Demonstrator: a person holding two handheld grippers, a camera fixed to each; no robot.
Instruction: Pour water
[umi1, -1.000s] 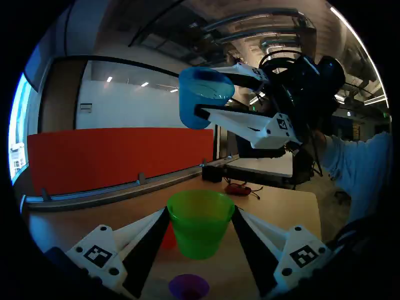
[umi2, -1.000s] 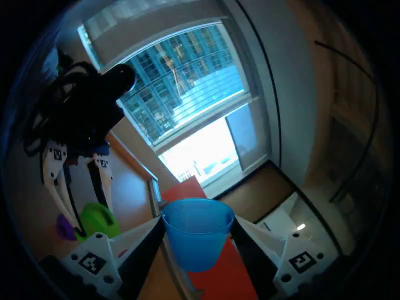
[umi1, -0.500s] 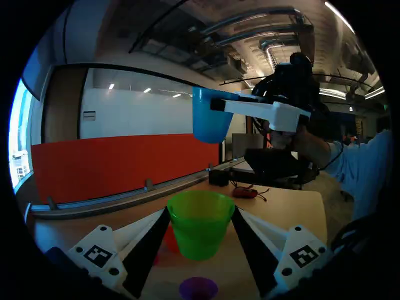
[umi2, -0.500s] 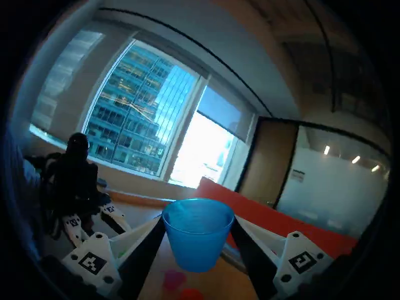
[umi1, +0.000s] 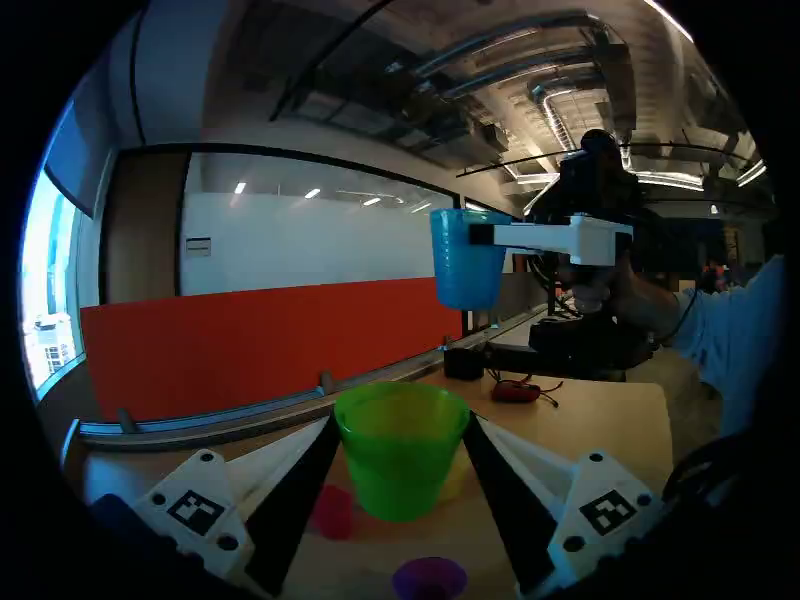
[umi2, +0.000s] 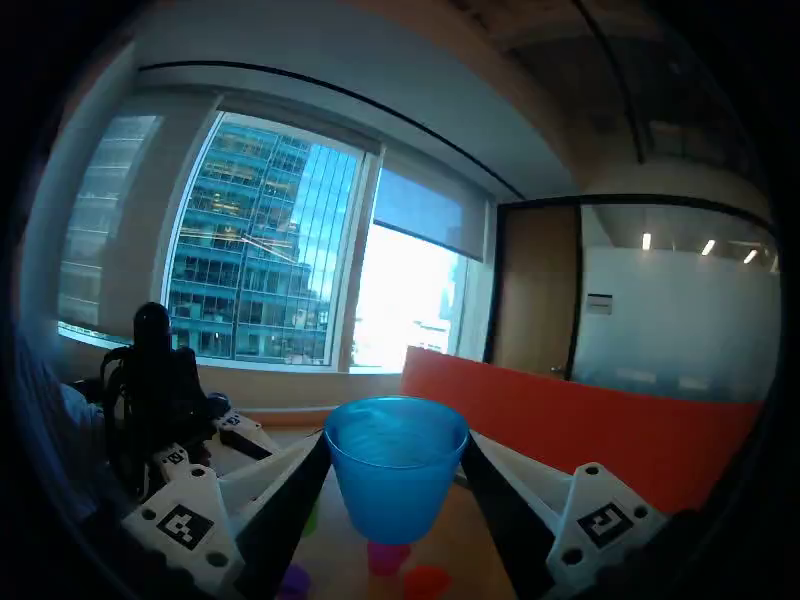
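left gripper view
- left gripper (umi1: 400, 428): closed on the green cup, one finger against each side of its wall.
- green cup (umi1: 402, 458): at 6 o'clock, upright, held above the desk (umi1: 600, 405); its contents cannot be told.
- blue cup (umi1: 466, 262): at 1 o'clock, upright, raised higher than the green cup and well apart from it.
- right gripper (umi1: 478, 238): clamped across the blue cup just under its rim, carried by a hand (umi1: 600, 290).
- strays on the desk: pink cup (umi1: 332, 510) at 7 o'clock, purple cup (umi1: 430, 577) at 6 o'clock.
- added by this view: the blue cup side-on, with its height over the green mouth.

right gripper view
- right gripper (umi2: 397, 440): closed on the blue cup, a finger on each flank.
- blue cup (umi2: 397, 470): at 6 o'clock, upright.
- left gripper (umi2: 205, 445): at 9 o'clock, farther off; its grip cannot be told from here.
- added by this view: a look into the blue mouth. The inside looks rippled, but water cannot be confirmed.

handling (judged)
- both cups: light, thin, smooth plastic that is likely to flex under squeeze. The tapered wall could slip downward.
- hold: opposite sides, high on the wall beneath the rim.
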